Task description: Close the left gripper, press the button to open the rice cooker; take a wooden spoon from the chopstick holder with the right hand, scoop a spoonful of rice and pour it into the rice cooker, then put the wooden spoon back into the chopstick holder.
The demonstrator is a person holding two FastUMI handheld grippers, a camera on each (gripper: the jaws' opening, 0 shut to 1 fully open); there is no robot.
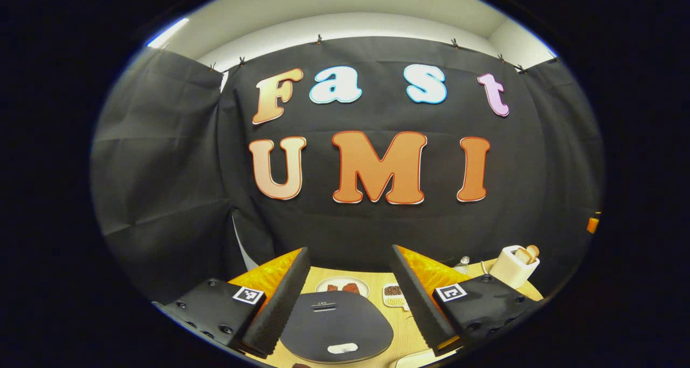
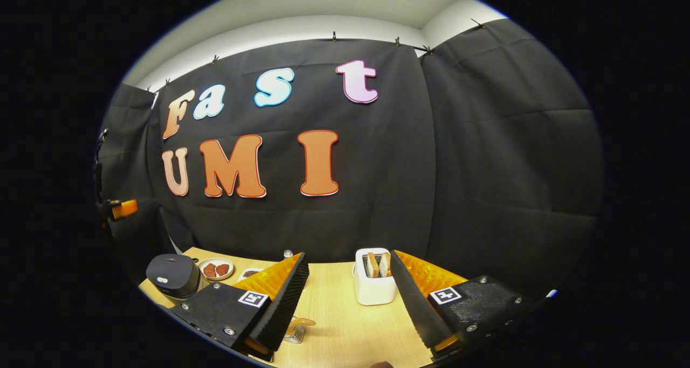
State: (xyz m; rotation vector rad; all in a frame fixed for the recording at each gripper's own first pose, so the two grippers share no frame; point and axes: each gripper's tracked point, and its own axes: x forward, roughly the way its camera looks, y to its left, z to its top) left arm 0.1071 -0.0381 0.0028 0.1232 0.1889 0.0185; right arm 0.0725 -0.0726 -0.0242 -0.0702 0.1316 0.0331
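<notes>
In the left gripper view the rice cooker (image 1: 337,325) sits low on the table with its dark lid down and a pale button (image 1: 342,348) at its near edge. My left gripper (image 1: 350,252) hovers above it, open and holding nothing. A small dish of grains (image 1: 393,296) lies just behind the cooker. A white holder (image 1: 515,266) with light-brown wooden pieces stands at the right. In the right gripper view my right gripper (image 2: 349,256) is open and empty, with the white holder (image 2: 373,276) between its fingers farther off. The rice cooker (image 2: 173,275) stands far left.
A plate with red-brown pieces (image 1: 342,287) (image 2: 215,269) lies behind the cooker. A small shaker (image 2: 288,254) stands near the back wall. Some utensil ends (image 2: 296,329) show by the right gripper's left finger. The wooden table (image 2: 345,314) runs up to the black cloth wall.
</notes>
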